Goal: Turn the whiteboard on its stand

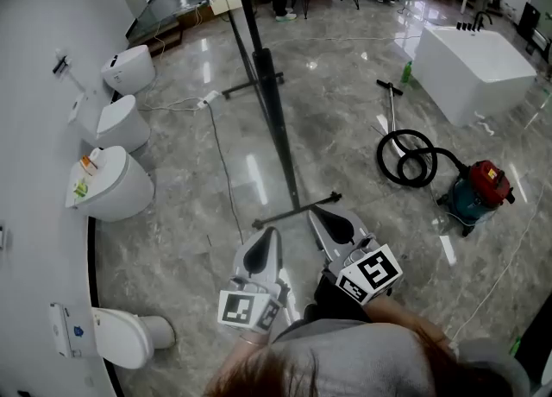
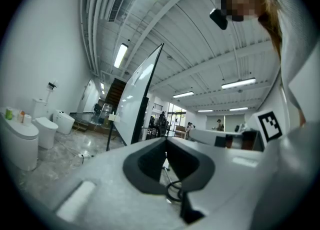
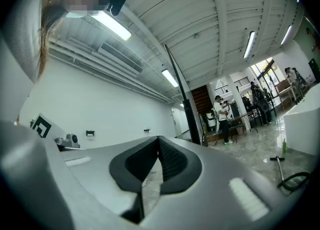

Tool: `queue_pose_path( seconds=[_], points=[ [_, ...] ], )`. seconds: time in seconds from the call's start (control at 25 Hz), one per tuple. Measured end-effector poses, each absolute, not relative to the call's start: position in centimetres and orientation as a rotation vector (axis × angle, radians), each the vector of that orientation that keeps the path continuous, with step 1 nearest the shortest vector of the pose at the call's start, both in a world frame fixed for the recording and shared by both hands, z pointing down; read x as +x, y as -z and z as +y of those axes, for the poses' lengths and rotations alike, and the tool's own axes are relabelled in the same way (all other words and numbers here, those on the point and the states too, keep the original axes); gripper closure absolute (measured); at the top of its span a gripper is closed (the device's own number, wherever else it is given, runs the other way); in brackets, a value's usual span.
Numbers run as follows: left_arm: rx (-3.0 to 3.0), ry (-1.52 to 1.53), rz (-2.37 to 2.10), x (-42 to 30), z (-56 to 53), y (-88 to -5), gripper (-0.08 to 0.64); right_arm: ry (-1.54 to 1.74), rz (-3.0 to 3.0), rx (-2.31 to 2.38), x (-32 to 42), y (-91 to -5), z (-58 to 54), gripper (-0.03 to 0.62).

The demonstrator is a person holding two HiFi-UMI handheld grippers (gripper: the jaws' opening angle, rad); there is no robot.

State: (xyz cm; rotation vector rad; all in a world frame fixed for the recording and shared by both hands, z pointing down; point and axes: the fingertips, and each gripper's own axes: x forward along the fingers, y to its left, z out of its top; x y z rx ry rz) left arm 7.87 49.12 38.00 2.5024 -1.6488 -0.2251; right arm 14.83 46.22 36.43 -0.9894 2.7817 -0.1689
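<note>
The whiteboard [image 1: 269, 93] stands edge-on ahead of me, a thin dark line on a black stand whose near foot bar [image 1: 297, 208] crosses the floor just in front of my grippers. In the left gripper view its white face [image 2: 136, 101] shows at an angle; in the right gripper view only its dark edge post [image 3: 184, 96] shows. My left gripper [image 1: 272, 231] [image 2: 166, 139] is shut and holds nothing, a short way before the near foot. My right gripper [image 1: 316, 211] [image 3: 159, 138] is shut too, empty, its tip close to the foot bar's right half.
Several white toilets [image 1: 112, 184] line the left wall. A red and teal vacuum [image 1: 479, 190] with a coiled black hose [image 1: 412, 158] lies at the right, behind it a white bathtub [image 1: 474, 63] and a green bottle [image 1: 406, 72]. A cable [image 1: 226, 171] runs along the floor left of the stand.
</note>
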Motion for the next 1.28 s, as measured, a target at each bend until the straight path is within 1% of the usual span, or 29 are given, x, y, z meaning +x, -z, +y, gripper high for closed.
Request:
queue_pose_path(
  seconds=[0.32,0.48,0.76,1.28],
  points=[
    [2.520,0.237,-1.655,9.1,50.9,-37.6,0.558,0.162,2.796,-0.953,15.6,-36.0,49.1,0.595],
    [2.512,0.226,-1.681,9.6,51.4,-37.5,0.558,0.187,2.802,-0.958,16.2,-36.0,49.2,0.588],
    [2.499,0.235,-1.685,11.5,51.9,-37.7,0.558,0.130,2.820,-0.948,17.5,-35.5,49.8,0.588],
    [2.514,0.230,-1.666,12.9,51.9,-37.6,0.558,0.100,2.847,-0.925,17.7,-35.5,50.0,0.588]
  ],
)
